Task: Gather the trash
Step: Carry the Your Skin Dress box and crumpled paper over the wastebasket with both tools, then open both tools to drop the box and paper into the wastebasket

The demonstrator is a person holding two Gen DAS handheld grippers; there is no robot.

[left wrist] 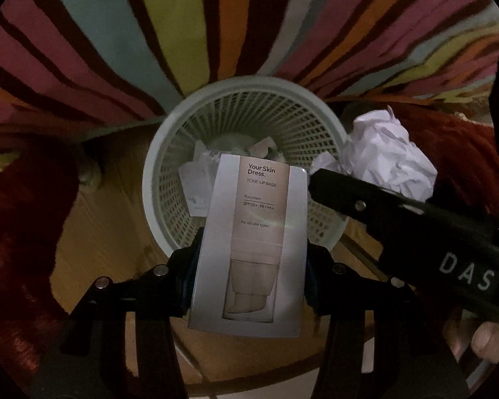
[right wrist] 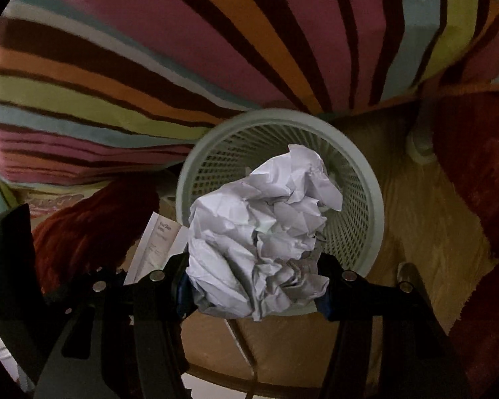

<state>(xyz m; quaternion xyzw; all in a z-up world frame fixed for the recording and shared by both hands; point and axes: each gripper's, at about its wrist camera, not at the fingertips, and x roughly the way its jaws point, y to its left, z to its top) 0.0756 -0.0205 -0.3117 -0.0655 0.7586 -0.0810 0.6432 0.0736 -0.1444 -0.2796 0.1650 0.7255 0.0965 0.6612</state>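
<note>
The left gripper (left wrist: 249,266) clamps a box (left wrist: 249,242) over the basket's (left wrist: 329,123) near rim; the right gripper (right wrist: 254,286) grips crumpled paper (right wrist: 259,232) — centre both before releasing.

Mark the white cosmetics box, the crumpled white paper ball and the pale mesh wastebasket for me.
white cosmetics box (left wrist: 249,232): left wrist view, printed front face.
crumpled white paper ball (right wrist: 259,232): right wrist view, centre of the wad.
pale mesh wastebasket (right wrist: 376,199): right wrist view, right rim.
</note>
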